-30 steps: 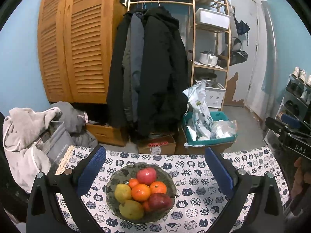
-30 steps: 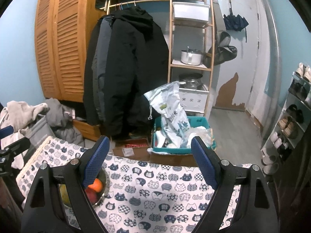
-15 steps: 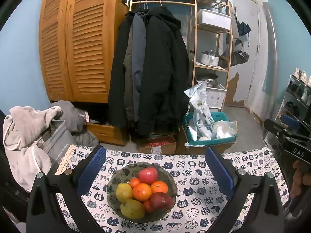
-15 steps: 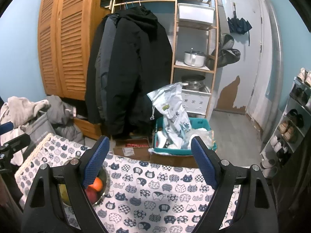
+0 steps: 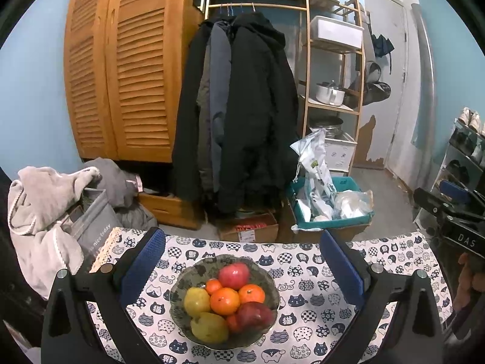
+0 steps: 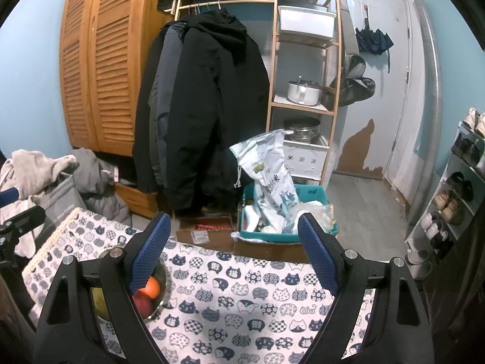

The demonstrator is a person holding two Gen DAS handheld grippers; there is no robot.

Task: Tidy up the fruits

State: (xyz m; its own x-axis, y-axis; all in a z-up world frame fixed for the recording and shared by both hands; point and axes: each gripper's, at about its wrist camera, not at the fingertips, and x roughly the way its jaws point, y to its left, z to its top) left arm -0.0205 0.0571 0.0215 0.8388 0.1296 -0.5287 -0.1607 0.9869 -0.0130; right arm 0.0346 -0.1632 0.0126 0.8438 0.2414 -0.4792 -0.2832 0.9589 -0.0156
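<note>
Fruit bowl dead ahead of the left gripper, off to the left of the right one

The glass bowl [image 5: 224, 303] sits on the cat-print tablecloth [image 5: 306, 285], heaped with a red apple [image 5: 234, 275], oranges [image 5: 225, 301], two yellow-green pears [image 5: 209, 327] and a darker red apple [image 5: 254, 315]; no fruit shows loose on the cloth. The left gripper [image 5: 242, 268] hovers with jaws spread wide and empty, the bowl centred between its blue pads, so it is the nearer one. The right gripper [image 6: 233, 250], also released and holding nothing, faces bare cloth; the bowl lies behind its left finger [image 6: 150, 251]. This pile fits fruit already gathered or fruit awaiting sorting.
</note>
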